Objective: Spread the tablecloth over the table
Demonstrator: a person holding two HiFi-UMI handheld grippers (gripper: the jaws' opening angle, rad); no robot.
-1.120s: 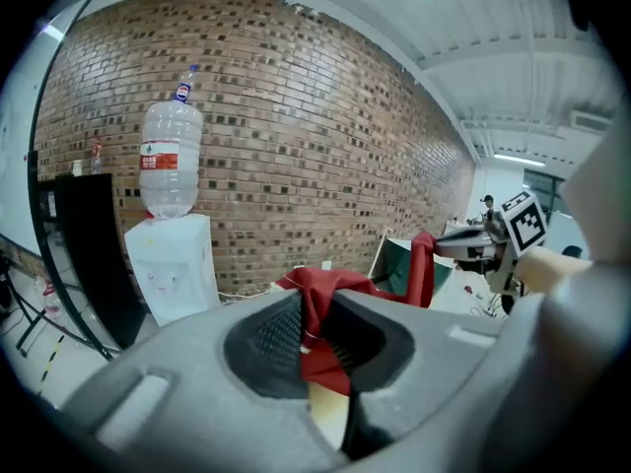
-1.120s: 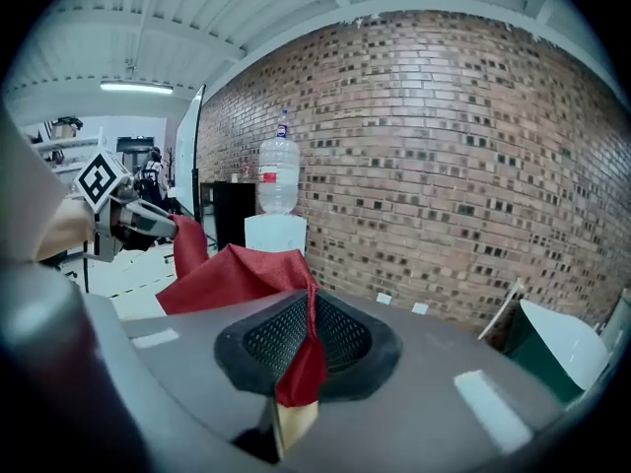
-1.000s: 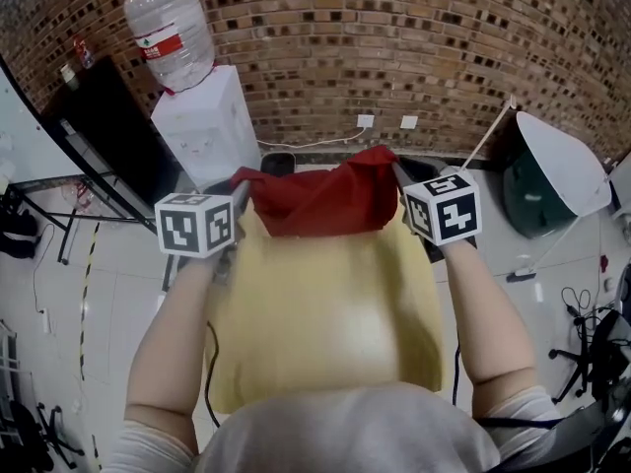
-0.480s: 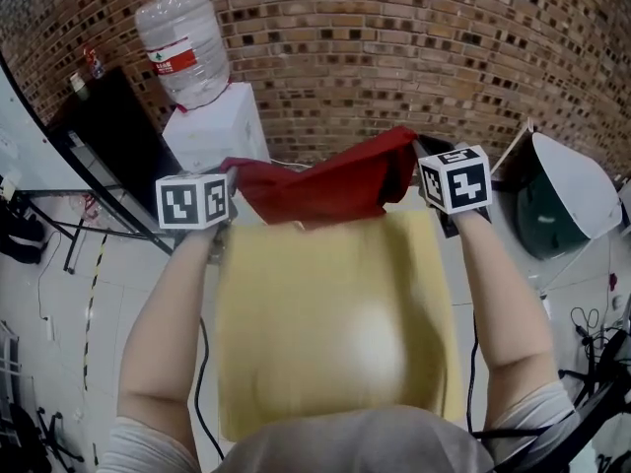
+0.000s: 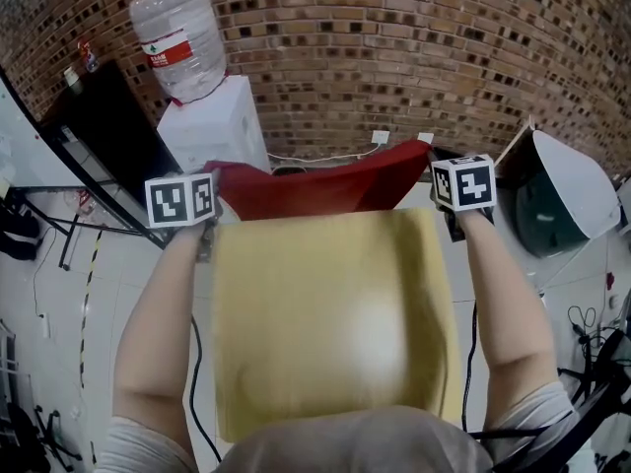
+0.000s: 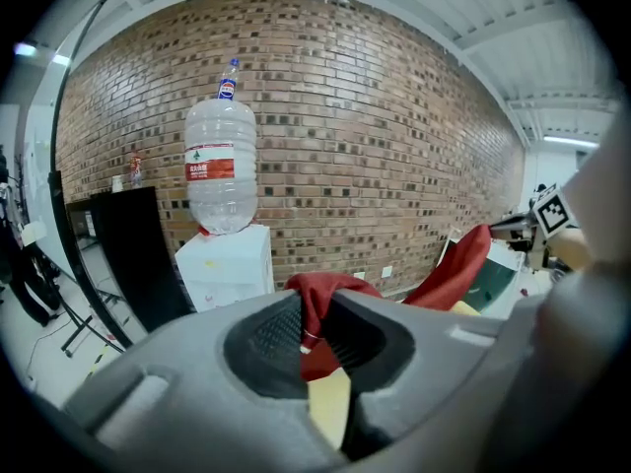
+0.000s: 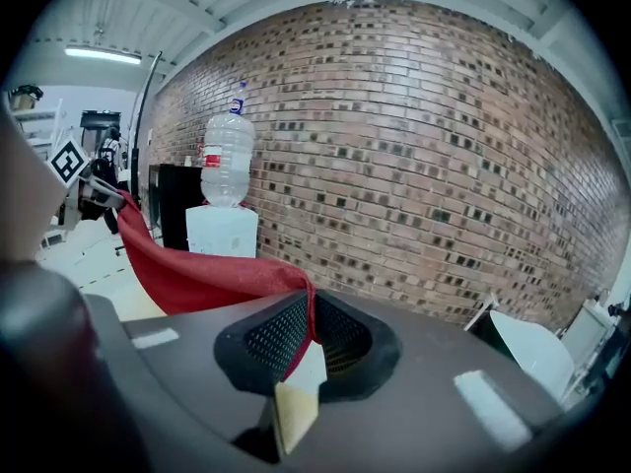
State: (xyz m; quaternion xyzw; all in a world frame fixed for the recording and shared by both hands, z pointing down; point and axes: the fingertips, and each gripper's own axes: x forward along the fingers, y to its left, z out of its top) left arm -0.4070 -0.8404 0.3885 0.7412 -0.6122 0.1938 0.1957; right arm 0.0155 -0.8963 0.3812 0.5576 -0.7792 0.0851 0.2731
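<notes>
The tablecloth (image 5: pixel 325 304) is red on one side and yellow on the other. It hangs stretched between my two grippers, with the yellow side towards me and a red band (image 5: pixel 315 187) along its far edge. My left gripper (image 5: pixel 211 177) is shut on the cloth's far left corner (image 6: pixel 317 299). My right gripper (image 5: pixel 434 161) is shut on the far right corner (image 7: pixel 296 289). In both gripper views red cloth runs between the pads and a yellow flap hangs below. The cloth hides the table.
A white water dispenser (image 5: pixel 212 126) with a large bottle (image 5: pixel 175 33) stands against the brick wall (image 5: pixel 394 47) ahead on the left, next to a black cabinet (image 5: pixel 108 136). A white reflector dish (image 5: pixel 564 190) sits at the right. Cables lie on the floor (image 5: pixel 39 294).
Both grippers have moved apart and away from me. The bunched red cloth has been pulled out flat, leaving a narrow red band and a wider yellow sheet.
</notes>
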